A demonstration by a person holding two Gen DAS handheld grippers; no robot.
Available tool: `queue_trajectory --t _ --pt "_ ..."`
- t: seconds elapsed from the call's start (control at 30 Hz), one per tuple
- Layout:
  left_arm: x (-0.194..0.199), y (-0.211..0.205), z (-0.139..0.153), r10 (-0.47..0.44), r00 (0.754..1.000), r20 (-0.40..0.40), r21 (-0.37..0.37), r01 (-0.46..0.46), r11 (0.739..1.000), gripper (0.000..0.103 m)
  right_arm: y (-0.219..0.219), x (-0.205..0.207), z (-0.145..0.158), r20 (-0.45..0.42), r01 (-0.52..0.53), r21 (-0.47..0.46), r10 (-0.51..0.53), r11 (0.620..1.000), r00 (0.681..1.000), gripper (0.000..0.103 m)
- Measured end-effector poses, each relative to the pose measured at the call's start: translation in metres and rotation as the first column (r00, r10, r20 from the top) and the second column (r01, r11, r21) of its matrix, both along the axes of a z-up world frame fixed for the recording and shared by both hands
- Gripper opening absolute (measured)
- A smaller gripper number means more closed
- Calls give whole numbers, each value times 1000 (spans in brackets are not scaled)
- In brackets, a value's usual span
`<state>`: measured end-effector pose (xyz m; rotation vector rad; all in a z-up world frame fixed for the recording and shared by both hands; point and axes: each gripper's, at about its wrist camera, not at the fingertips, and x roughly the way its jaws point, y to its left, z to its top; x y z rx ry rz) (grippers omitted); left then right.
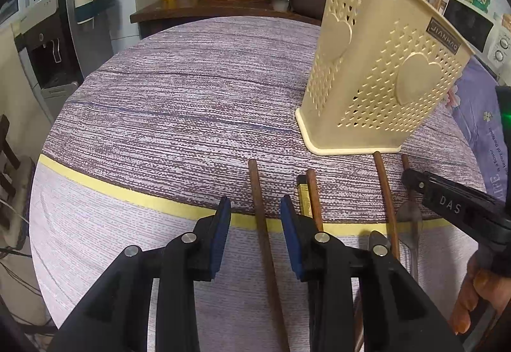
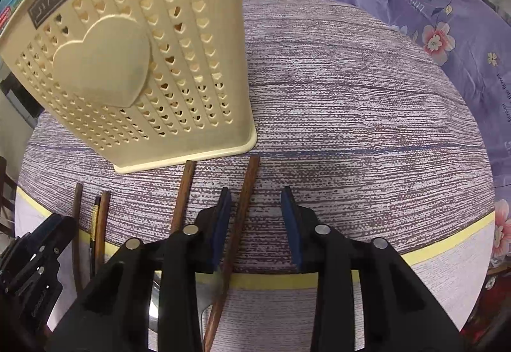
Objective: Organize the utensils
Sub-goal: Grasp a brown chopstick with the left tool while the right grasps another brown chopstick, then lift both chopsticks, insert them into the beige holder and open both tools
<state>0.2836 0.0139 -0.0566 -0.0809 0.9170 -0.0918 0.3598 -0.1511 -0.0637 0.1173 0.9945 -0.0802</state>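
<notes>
Blue-padded fingers of left gripper [image 1: 255, 208] and right gripper [image 2: 257, 206] spread wide, empty, each straddling a wooden chopstick [image 1: 260, 218].

Matt perforated cream plastic holder [image 1: 380, 64], smooth brown wooden chopsticks [image 1: 260, 218], rough woven purple tablecloth [image 1: 179, 103].

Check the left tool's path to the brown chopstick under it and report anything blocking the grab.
Nothing visible blocks it. The left tool is open, and the brown chopstick lies on the tablecloth straight between its fingers. The neighbouring gold-banded chopstick lies outside the right finger. The cream utensil holder stands farther back.
</notes>
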Motion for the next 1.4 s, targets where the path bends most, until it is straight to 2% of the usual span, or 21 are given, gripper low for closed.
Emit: queue_trajectory --t 0.2,0.3,0.43,0.5,0.7,0.8,0.93,1.03,1.23,1.4 --pt "6 -8 -4 5 1000 7 60 -5 998 32 6 -2 -2 3 12 -42 -12 999 1000 23" --pt "12 -12 -5 9 1000 5 99 -10 995 24 5 6 -2 2 37 -35 -37 999 999 12" --pt "15 -13 -6 6 1000 8 105 -7 994 14 2 11 -2 18 63 -21 -62 998 998 10" --pt "17 -13 -5 1 1000 7 112 -2 994 9 -5 14 -2 20 69 7 -69 998 997 10" --pt "25 -6 -4 1 1000 0 69 -1 998 9 -31 11 0 30 98 140 -103 985 994 10" --pt "26 -3 -2 1 1000 10 43 -2 999 8 -50 8 6 59 112 234 -129 966 990 10" --pt "22 5 13 19 998 67 -7 -18 1000 8 -70 1 24 140 118 263 -158 958 977 9" --pt "15 13 37 31 991 132 -40 -26 999 8 -83 -6 46 220 115 266 -176 957 959 9" --pt "-3 24 85 60 964 258 -88 -38 995 8 -93 -29 99 418 69 201 -150 977 896 9" --pt "-16 32 116 72 940 334 -107 -38 994 8 -100 -47 130 502 63 153 -133 986 855 9"
